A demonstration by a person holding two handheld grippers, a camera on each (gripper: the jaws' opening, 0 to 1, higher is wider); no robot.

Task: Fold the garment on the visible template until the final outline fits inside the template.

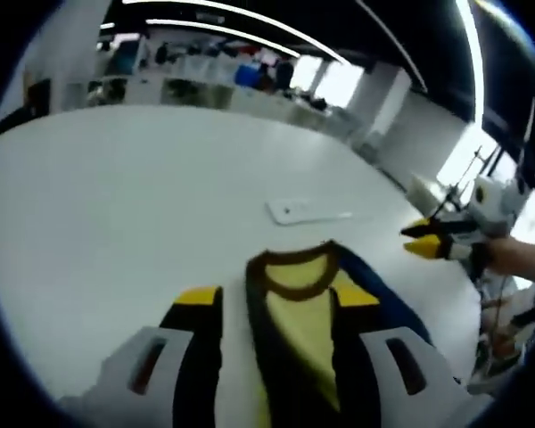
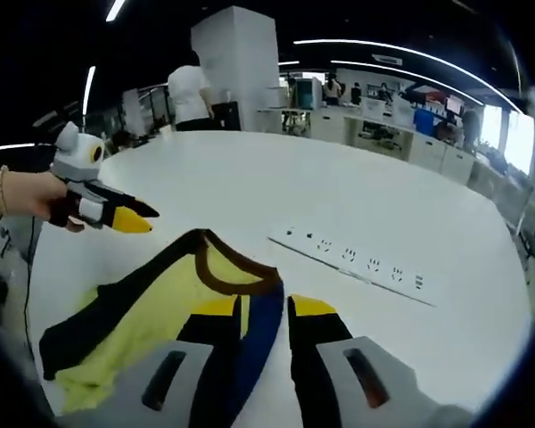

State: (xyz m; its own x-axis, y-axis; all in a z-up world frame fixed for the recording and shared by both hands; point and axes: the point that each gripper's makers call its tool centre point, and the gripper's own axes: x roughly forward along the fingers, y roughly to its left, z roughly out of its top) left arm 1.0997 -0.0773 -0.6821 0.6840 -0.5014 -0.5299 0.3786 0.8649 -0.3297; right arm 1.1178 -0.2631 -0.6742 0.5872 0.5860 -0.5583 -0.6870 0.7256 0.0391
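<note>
Both claws hover wide and empty over a garment on the bench.
Left claw (image 1: 276,366) and right claw (image 2: 259,374) sit nearest, jaws spread, gripping nothing. White bench (image 2: 357,205) carries the yellow garment (image 2: 152,312), collar up, dark sleeves bunched at one side; no template outline can be made out. Risks: a grab catches one layer only, the fold goes crooked, or cloth drags onto the power strip (image 2: 357,265) nearby.
</note>
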